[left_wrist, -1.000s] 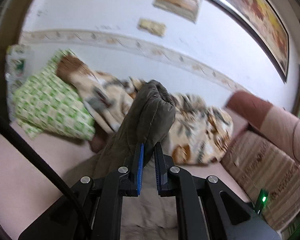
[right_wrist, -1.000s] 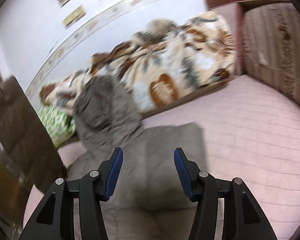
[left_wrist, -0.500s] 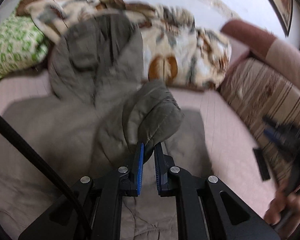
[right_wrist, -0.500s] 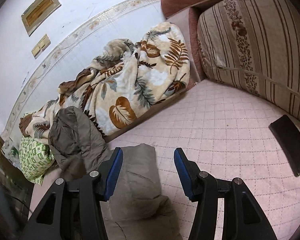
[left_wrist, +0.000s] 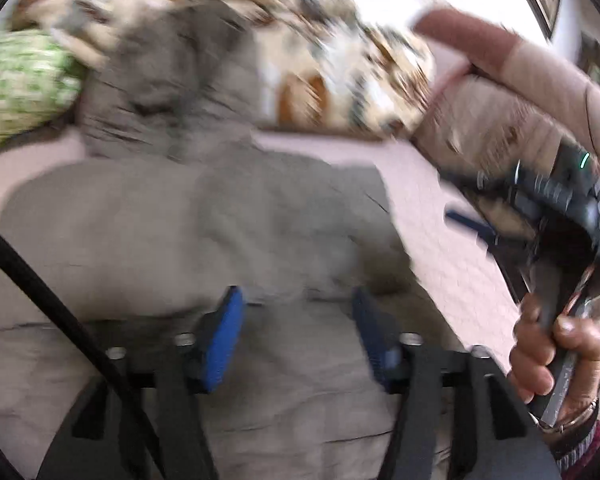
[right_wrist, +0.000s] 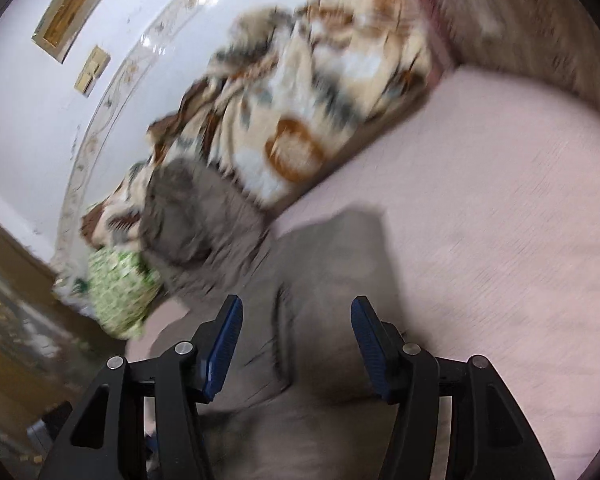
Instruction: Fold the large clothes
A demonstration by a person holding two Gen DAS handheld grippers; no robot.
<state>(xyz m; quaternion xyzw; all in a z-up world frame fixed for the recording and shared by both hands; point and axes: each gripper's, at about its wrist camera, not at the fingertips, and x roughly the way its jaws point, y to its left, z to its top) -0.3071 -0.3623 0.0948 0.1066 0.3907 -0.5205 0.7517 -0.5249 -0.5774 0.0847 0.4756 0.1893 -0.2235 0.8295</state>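
Matt grey-olive padded cloth makes up the jacket (left_wrist: pixel 228 240) under my left gripper (left_wrist: pixel 296 320), whose matt black plastic arms carry ribbed blue pads (left_wrist: pixel 224 332) and shiny metal screws. Beyond lie a fleecy leaf-print blanket (right_wrist: pixel 300 112) and quilted pink bedsheet (right_wrist: pixel 500 220).

We see a large grey-brown padded jacket (left_wrist: pixel 172 240) spread flat on the pink quilted bed cover. Its hood (right_wrist: pixel 188 216) lies at the far end, bunched up against the bedding there. A sleeve (right_wrist: pixel 340 272) is folded over the body on the right side.
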